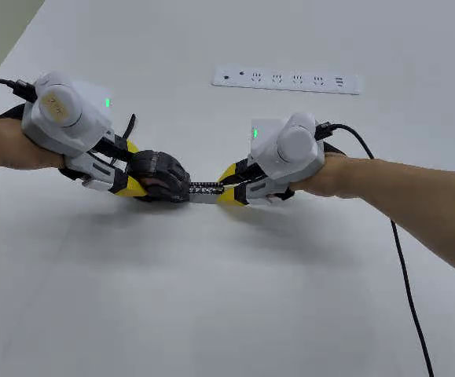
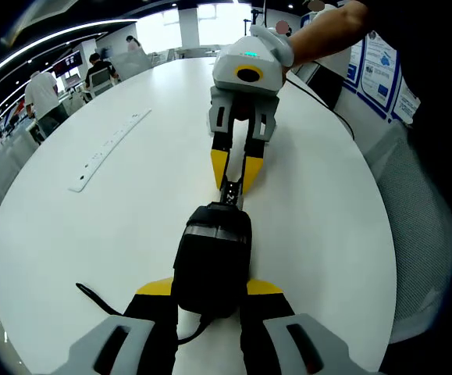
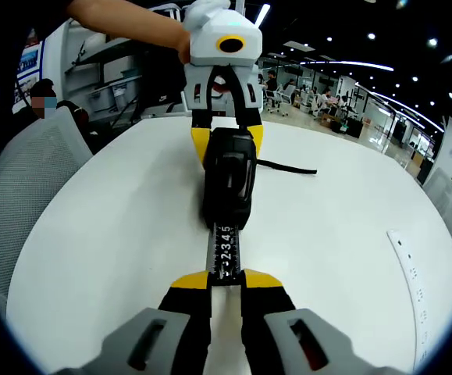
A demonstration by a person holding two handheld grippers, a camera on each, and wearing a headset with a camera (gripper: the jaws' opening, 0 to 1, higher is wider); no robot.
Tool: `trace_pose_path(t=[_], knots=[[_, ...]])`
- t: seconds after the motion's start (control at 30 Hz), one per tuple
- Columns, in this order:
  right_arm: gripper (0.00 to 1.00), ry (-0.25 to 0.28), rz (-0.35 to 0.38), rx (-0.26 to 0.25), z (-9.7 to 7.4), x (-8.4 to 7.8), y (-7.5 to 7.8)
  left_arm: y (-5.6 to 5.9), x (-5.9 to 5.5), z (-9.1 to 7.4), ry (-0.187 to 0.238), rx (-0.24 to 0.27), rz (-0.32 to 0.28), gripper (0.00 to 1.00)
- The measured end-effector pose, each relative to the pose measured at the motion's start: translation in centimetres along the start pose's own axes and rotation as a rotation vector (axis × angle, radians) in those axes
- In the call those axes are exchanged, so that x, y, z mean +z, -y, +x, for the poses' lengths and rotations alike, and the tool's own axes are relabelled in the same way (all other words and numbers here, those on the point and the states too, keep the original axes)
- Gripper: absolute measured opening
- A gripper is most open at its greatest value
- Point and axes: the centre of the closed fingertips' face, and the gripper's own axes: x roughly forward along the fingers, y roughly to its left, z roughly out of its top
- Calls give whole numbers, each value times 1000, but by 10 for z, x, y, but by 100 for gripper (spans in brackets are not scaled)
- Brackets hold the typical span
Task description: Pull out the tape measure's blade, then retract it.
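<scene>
A black tape measure (image 1: 159, 174) rests on the white table (image 1: 211, 298), and my left gripper (image 1: 137, 184) is shut on its case (image 2: 211, 262). A short length of blade (image 1: 206, 188) with black numbers sticks out of the case toward the right. My right gripper (image 1: 229, 191) is shut on the blade's end (image 3: 225, 254), its yellow fingertips (image 3: 193, 281) pinching it. In the right gripper view the case (image 3: 229, 176) lies just ahead, with its black wrist strap (image 3: 288, 167) trailing on the table. The two grippers face each other, close together.
A white power strip (image 1: 288, 79) lies at the far side of the table. A black cable (image 1: 406, 283) runs from the right gripper toward the table's near right. Chairs and several people are in the room beyond the table.
</scene>
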Motion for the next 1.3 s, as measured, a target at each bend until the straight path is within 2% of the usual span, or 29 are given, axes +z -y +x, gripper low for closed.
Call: trace_pose_path(t=[1.3], knots=[[12, -19, 3, 3, -25, -24, -1, -1, 1, 2, -8, 3, -14, 27]])
